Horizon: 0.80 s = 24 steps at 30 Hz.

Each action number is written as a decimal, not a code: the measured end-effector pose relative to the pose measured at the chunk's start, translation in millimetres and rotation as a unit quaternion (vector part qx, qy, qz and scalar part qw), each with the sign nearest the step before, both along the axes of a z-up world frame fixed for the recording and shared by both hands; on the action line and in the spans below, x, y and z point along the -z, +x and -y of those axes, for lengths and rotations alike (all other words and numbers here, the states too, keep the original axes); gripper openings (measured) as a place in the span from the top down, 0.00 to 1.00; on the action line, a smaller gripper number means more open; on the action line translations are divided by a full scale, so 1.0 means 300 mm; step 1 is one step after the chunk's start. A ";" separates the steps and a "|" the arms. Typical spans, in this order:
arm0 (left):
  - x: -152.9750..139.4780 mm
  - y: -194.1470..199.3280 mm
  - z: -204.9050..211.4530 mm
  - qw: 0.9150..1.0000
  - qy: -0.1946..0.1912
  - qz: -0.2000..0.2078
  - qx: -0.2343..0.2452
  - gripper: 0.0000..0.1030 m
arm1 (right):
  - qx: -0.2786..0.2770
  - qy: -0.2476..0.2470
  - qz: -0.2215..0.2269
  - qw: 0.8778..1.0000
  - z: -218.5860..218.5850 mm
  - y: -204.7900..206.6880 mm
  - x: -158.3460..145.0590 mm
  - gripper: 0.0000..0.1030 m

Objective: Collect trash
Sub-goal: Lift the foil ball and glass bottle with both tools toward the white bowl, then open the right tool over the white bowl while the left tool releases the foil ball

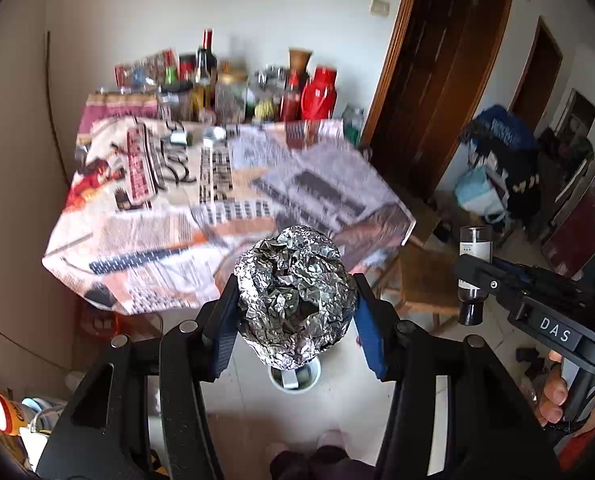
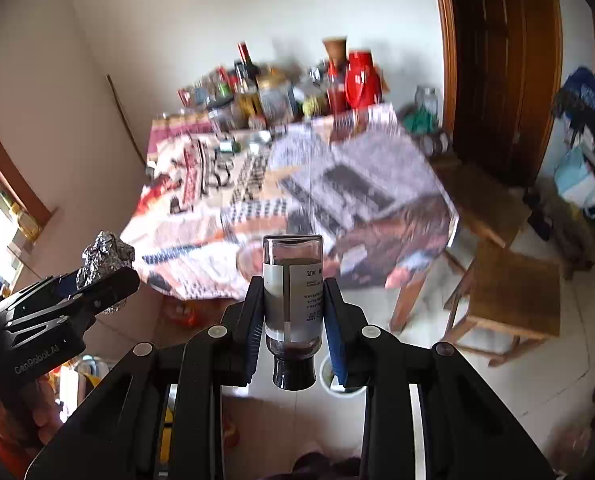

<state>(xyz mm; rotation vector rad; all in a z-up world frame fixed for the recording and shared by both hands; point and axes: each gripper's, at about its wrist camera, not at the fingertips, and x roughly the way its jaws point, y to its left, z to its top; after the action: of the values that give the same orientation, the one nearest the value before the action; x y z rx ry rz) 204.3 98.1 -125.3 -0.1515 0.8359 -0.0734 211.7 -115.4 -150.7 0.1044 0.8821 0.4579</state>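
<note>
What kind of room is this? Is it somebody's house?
Most likely a home dining room or kitchen corner. A table under a printed cloth holds bottles and jars at its far end, wooden stools stand beside it, and a dark wooden door is close by.

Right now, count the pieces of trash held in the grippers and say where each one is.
2. A crumpled foil ball is clamped in the left gripper. A small bottle, cap pointing down, is clamped in the right gripper. More trash may remain on the blurred table.
</note>
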 end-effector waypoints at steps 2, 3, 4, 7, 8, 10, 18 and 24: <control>0.065 0.023 0.013 1.000 0.005 -0.018 -0.001 0.49 | -0.005 -0.004 -0.017 1.000 -0.001 0.017 0.062 0.75; 0.097 0.033 0.019 1.000 0.007 -0.026 -0.003 0.49 | -0.009 -0.007 -0.026 1.000 0.000 0.027 0.099 0.75; 0.144 0.046 0.028 0.999 0.007 -0.037 -0.004 0.49 | -0.012 -0.010 -0.033 0.999 0.000 0.035 0.133 0.75; 0.289 0.087 0.055 0.997 -0.002 -0.075 -0.007 0.49 | -0.024 -0.025 -0.056 0.998 0.000 0.062 0.253 0.75; 0.331 0.098 0.063 0.996 -0.004 -0.083 -0.009 0.49 | -0.030 -0.030 -0.065 0.997 0.000 0.072 0.299 0.75; 0.437 0.120 0.087 0.995 -0.002 -0.100 -0.014 0.49 | -0.040 -0.040 -0.079 0.995 0.005 0.089 0.380 0.75; 0.864 0.169 0.123 0.985 -0.011 -0.169 -0.034 0.49 | -0.063 -0.057 -0.127 0.988 0.019 0.168 0.728 0.75; 1.147 0.204 0.106 0.976 -0.012 -0.211 -0.047 0.49 | -0.070 -0.051 -0.158 0.984 -0.018 0.242 1.014 0.75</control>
<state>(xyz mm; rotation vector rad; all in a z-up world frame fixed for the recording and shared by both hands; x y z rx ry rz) 265.7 66.5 -469.5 -0.2337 1.2500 0.0406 284.2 -110.1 -454.9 0.0199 1.2279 0.5351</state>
